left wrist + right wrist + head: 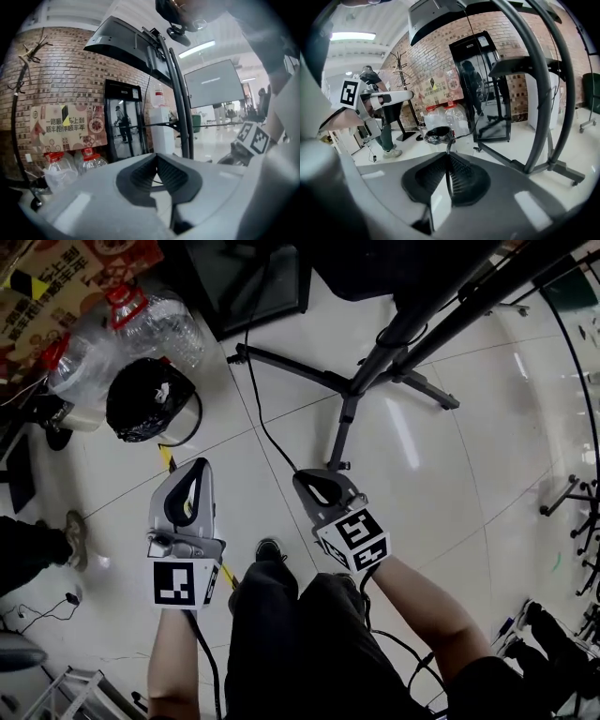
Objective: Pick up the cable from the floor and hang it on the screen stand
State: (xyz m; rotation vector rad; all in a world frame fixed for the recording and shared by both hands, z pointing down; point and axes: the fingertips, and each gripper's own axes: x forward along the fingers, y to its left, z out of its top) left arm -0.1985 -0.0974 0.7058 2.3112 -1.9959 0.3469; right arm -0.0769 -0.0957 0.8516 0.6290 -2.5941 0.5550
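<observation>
Right gripper view, fwiw: got the black cable (449, 142) pinched tight in the right gripper (449, 155), rest trailing over the floor toward the screen stand (547, 93), left gripper (156, 157) closed on nothing, hanging not done yet.

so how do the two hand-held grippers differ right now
The right hand-held gripper pinches the black cable; the left hand-held gripper shows nothing between its jaws. In the head view the left points nearly straight up the picture, while the right tilts leftward. Both have their jaws closed.
</observation>
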